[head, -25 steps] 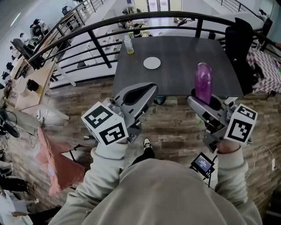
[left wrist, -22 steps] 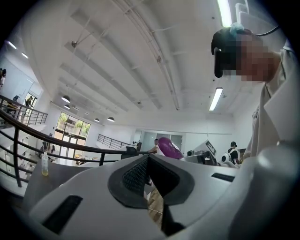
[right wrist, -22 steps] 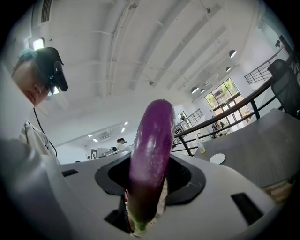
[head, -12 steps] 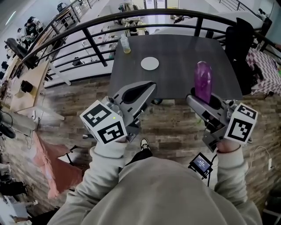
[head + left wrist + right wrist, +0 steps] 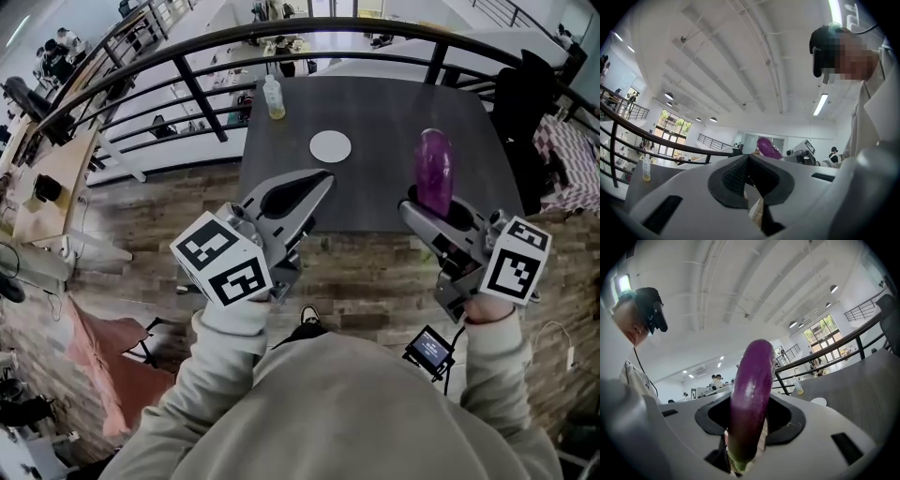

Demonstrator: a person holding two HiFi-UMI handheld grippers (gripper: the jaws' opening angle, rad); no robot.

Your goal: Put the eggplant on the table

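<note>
My right gripper (image 5: 439,217) has its jaws clamped on the stem end of the eggplant (image 5: 434,171), whose glossy body rises above them and is judged light, firm and slippery; my left gripper (image 5: 317,184) has its jaws together, empty.

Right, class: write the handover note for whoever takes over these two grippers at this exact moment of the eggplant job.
Right gripper: shut on the eggplant, which stands upright, gripped at its lower end, in the air near the table's near edge.
Left gripper: shut, empty.
Done: eggplant is in hand.
Left: set it on the table, probably clear of the white disc, then open the jaws.
</note>
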